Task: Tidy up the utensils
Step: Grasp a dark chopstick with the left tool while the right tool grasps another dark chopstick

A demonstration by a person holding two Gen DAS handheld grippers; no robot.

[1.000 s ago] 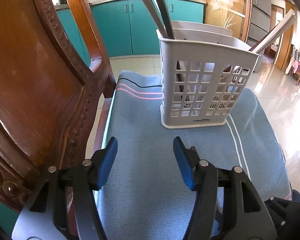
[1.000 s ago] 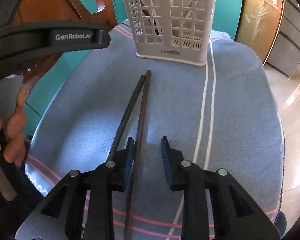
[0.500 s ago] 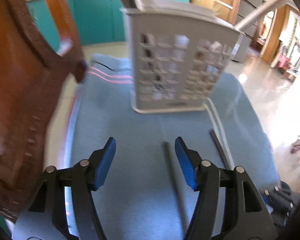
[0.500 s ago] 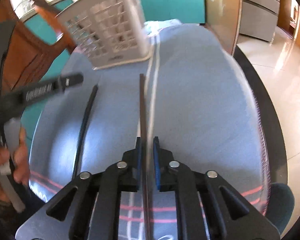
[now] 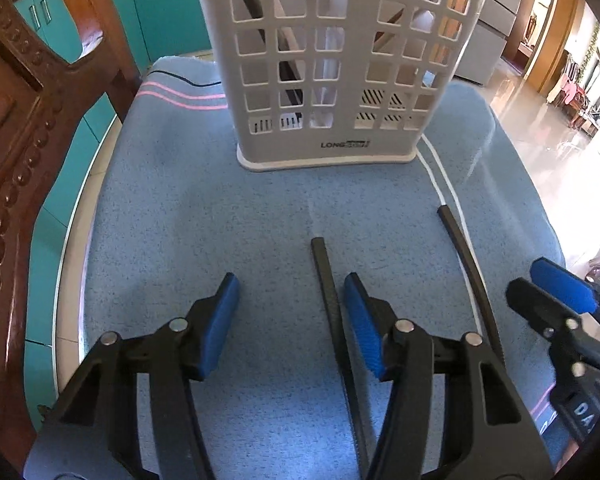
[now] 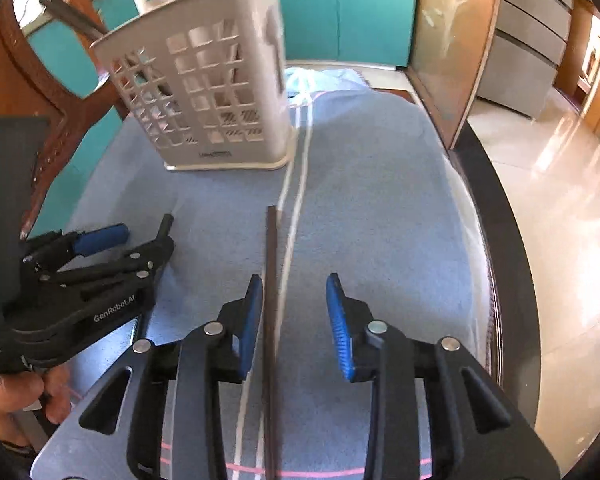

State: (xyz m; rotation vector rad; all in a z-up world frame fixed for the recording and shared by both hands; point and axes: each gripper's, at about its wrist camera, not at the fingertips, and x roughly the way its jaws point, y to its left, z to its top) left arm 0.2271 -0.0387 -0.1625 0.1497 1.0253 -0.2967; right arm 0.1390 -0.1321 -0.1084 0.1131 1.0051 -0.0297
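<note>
Chopsticks lie apart on the blue towel (image 5: 180,208), below the white utensil basket (image 5: 340,80) by its far edge.
I see my left gripper (image 5: 288,312) closing, black chopstick (image 5: 328,280) beside its right pad, untouched; my right gripper (image 6: 292,312) is opening, brown chopstick (image 6: 271,264) beside its left pad.

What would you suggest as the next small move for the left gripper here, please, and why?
Probably shift it slightly rightward and finish closing. The left gripper is closing with the black chopstick lying flat on the blue towel between its jaws, close beside the right-hand pad, not centred. The white holder stands just ahead.
</note>
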